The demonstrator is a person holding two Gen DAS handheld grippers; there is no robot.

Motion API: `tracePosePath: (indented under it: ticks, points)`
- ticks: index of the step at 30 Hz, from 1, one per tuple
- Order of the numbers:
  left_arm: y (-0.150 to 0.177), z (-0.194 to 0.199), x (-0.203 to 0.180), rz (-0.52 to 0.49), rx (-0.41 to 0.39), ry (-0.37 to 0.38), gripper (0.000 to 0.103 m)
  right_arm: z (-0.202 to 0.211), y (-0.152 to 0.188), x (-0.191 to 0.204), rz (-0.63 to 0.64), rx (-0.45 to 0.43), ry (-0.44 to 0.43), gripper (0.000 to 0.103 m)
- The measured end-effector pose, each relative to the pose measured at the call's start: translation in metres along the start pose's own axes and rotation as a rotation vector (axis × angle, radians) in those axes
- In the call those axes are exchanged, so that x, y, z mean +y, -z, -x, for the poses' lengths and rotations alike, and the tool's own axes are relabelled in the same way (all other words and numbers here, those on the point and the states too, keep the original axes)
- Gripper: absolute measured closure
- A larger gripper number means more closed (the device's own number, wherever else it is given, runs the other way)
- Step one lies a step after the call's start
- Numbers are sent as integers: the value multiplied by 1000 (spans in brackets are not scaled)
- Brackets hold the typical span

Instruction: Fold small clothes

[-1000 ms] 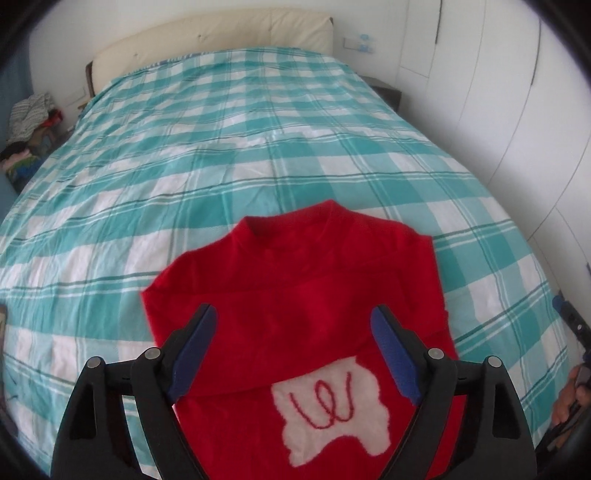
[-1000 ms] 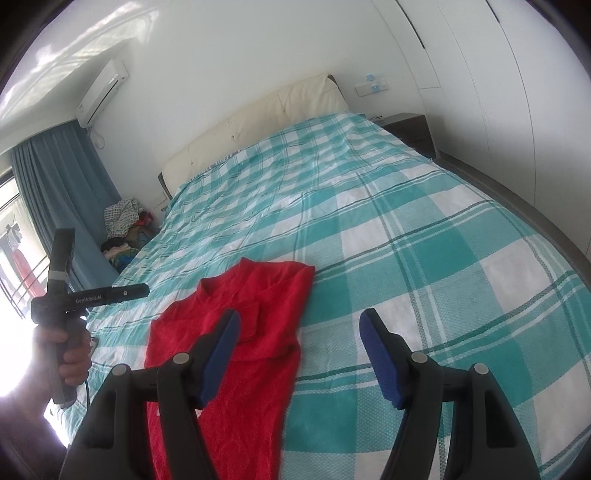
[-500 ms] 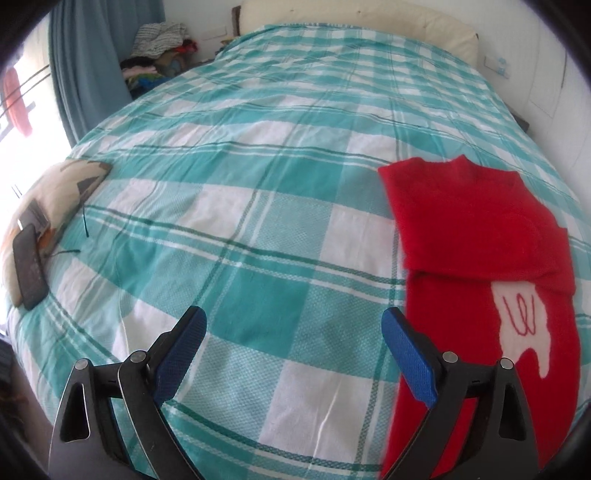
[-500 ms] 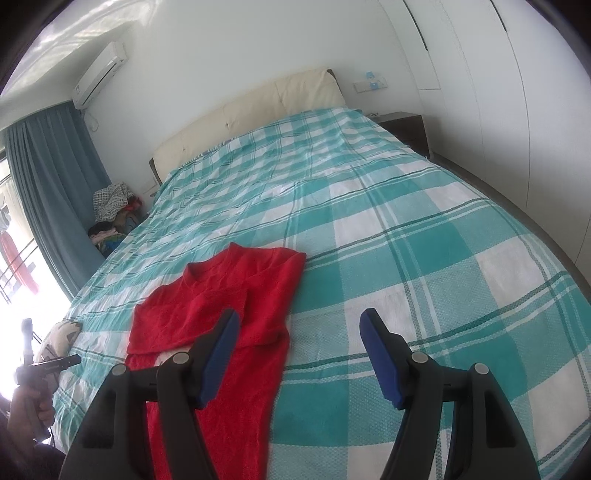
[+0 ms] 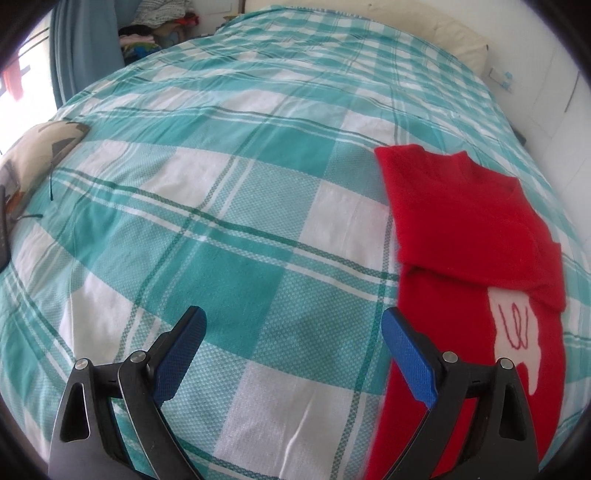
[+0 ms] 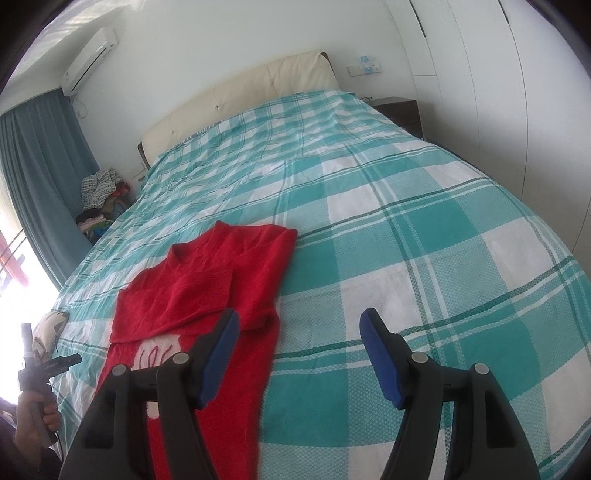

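Teal-and-white checked bedding (image 5: 229, 229) fills the left wrist view, spread over a wide bed with a cream headboard (image 5: 436, 26) at the far end. At the left edge a beige cushion (image 5: 33, 158) lies on the cover, and a blue curtain (image 5: 81, 44) hangs beside a heap of clothes (image 5: 159, 22) in the far corner. The left gripper (image 5: 293, 343) hovers above bare bedding with its blue-padded jaws spread wide and nothing between them. The red sweater (image 5: 461, 236) lies flat on the cover to the right of the gripper, its sleeves folded across the chest and a white patch (image 5: 517, 332) with red stitching showing below them; the right finger overlaps the sweater's lower edge in the picture, though contact cannot be judged.

White walls and cupboard doors (image 6: 487, 74) frame the right wrist view, with an air conditioner (image 6: 88, 59) high on the left above the curtain (image 6: 40, 177). The right gripper (image 6: 299, 350) is also spread wide and empty, hanging over the bedding (image 6: 424, 240) just right of the sweater (image 6: 207, 284), whose neck points toward the headboard (image 6: 240, 99). At the lower left, a hand (image 6: 35, 417) grips the black handle of the other tool.
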State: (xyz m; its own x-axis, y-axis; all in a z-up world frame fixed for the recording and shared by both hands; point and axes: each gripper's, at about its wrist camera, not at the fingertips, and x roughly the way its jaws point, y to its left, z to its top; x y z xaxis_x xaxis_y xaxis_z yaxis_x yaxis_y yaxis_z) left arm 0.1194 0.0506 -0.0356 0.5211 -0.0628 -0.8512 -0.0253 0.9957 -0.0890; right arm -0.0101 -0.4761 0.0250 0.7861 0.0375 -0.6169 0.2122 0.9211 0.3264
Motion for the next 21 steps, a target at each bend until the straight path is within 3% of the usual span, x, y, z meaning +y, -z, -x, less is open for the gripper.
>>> tracePosePath:
  ticks: [5,11,21]
  points:
    - [3,-5,-14,-62,13,-39,6,-9,4,-2,-29,46,-23,36]
    - [6,-2,-17,-83,14,-30,6,-11,5,0,-42,57,-43,36]
    - [5,-3,-2,-8,30,-19,6,-11,6,-1,-59,57,-38,36]
